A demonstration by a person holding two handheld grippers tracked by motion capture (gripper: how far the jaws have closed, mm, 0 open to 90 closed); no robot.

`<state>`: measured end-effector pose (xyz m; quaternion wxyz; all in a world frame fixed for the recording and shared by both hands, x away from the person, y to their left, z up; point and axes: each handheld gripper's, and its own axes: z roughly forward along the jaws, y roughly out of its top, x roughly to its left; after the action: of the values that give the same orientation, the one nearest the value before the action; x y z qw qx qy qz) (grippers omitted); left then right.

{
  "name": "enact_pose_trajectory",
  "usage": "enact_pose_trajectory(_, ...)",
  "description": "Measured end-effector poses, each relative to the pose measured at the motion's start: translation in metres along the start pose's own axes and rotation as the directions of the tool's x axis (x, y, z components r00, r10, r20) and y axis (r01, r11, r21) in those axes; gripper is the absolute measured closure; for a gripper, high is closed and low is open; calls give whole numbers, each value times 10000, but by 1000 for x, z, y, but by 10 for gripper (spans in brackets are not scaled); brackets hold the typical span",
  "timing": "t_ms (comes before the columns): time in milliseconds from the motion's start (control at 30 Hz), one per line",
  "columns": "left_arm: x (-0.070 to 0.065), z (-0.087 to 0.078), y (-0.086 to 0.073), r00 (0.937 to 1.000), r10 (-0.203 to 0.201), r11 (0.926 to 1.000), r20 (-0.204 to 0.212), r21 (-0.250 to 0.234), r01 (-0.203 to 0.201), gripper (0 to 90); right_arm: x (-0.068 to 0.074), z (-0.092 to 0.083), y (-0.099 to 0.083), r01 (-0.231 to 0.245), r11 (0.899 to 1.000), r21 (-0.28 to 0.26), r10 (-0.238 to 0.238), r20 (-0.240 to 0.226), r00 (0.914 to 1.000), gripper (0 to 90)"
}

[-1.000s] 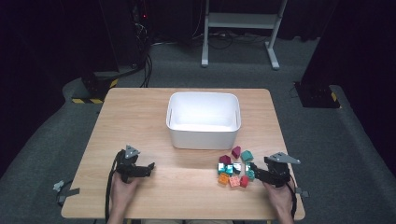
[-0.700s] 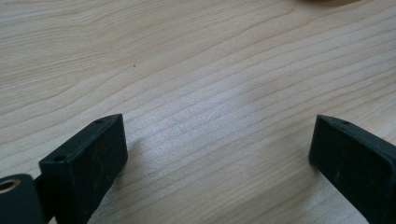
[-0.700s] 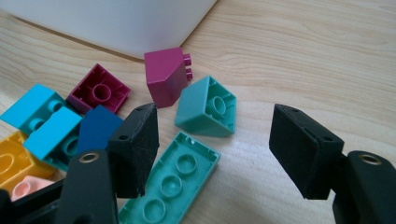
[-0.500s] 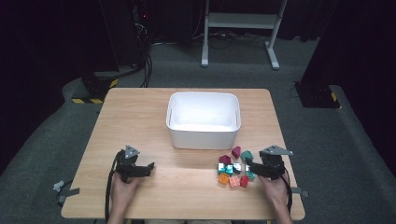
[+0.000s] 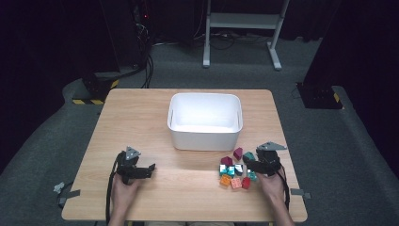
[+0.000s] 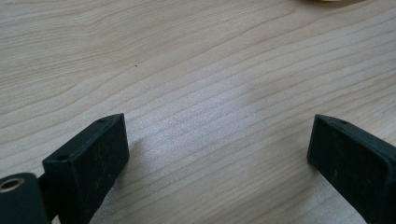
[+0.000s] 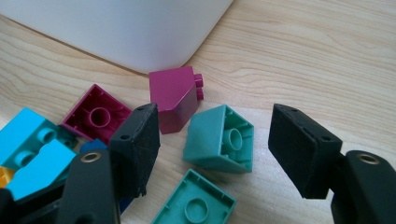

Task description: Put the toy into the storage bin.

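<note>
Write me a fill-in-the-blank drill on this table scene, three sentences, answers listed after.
1. The white bin on the wooden table has ____ inside it.
2. The green brick lies between the open jaws of the ____ claw.
3. The left claw stands open over bare ____.

Missing words: nothing; right; wood

Wooden table — white bin, toy bricks
</note>
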<state>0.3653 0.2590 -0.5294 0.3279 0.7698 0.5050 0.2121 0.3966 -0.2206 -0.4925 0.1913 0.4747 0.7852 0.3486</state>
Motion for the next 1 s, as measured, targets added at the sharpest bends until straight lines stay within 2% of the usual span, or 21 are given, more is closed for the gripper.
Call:
enact_pose_trajectory(400,0,0,0,10000,0,10000,-3,-2,0,59,0,10,3,59,9995,295,-61,57,10000,354)
enact_pose_trajectory(1000,0,0,0,10000,-4,10000,-8,-1,4,60,-3,20,1,-96,9982,600,90,109,9999,385)
